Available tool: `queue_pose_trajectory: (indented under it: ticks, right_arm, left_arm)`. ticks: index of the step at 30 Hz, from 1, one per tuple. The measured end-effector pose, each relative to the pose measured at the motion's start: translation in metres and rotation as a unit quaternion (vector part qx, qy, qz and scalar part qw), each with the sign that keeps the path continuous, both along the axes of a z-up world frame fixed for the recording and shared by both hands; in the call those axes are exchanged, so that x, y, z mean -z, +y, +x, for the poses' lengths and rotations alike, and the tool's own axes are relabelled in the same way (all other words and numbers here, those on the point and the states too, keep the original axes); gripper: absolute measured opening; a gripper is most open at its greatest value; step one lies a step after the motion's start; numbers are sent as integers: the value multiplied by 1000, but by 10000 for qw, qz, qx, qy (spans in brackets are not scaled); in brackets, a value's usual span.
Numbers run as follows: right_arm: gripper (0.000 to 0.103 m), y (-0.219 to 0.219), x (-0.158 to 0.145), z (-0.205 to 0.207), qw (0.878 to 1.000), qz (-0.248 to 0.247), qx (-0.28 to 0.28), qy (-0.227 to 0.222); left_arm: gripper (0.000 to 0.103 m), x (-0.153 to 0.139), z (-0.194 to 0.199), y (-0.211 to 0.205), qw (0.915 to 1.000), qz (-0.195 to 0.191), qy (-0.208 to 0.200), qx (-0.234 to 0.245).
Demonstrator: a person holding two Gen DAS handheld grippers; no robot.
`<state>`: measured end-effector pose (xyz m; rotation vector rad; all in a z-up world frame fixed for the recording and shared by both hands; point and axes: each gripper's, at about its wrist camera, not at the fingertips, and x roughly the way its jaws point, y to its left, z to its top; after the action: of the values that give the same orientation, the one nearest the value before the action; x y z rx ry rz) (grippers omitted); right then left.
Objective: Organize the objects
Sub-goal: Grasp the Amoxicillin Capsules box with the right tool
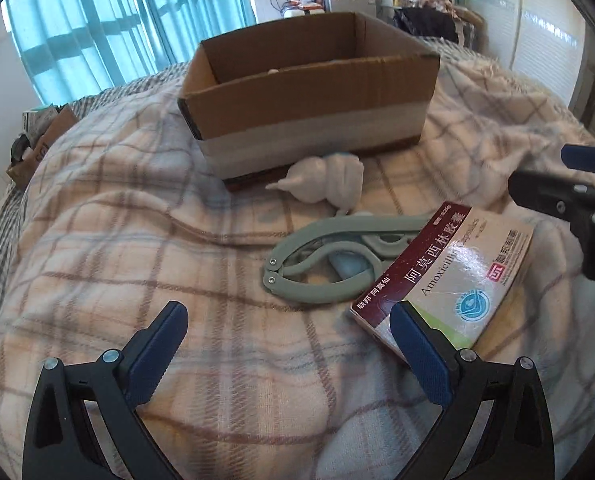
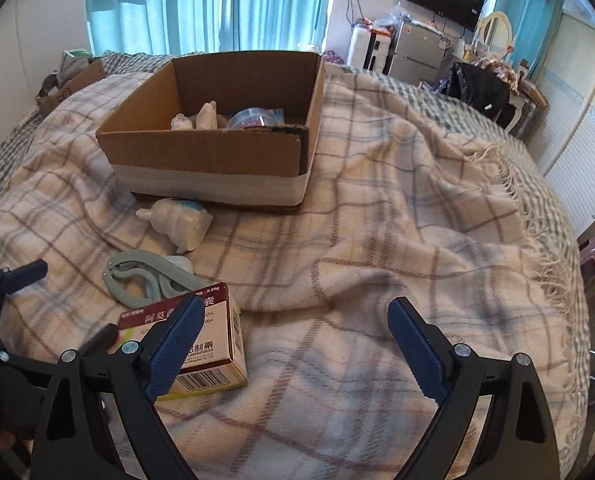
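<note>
Medicine box (image 1: pixel 453 272) is lying flat on the checked blanket (image 1: pixel 137 248), near me, touching the grey clamp tool (image 1: pixel 329 256). My left tongs (image 1: pixel 289 356) are hanging wide open with nothing in them, and my right tongs (image 2: pixel 293 352) are doing the same. Farther away, a white toy (image 1: pixel 325 180) is sitting beside the cardboard box (image 1: pixel 309 92).

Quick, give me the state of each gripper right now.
Left gripper: open, holding nothing; its right finger overlaps the medicine box in view.
Right gripper: open, holding nothing, over the plaid blanket.
</note>
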<state>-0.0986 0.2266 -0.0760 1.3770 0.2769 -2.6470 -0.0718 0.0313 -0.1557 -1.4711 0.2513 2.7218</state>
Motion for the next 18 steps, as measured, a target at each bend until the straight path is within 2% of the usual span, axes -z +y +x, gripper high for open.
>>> queue_pose_trajectory:
  ticks: [5,12,18]
  right_arm:
    - [93,-6,9,-2,9992,-223,-99,-310]
    - [93,-23,18,1,9972,-395,-258,-584]
    - [93,-33,40,0,9920,-528,-410,-1069]
  left_arm:
    - [103,11,-6,-18,9978,554,-328,-133]
    - [103,18,-5,-20,9975,575,-390,-94]
    - [103,23,-7,-23,9974,553,-469,-58]
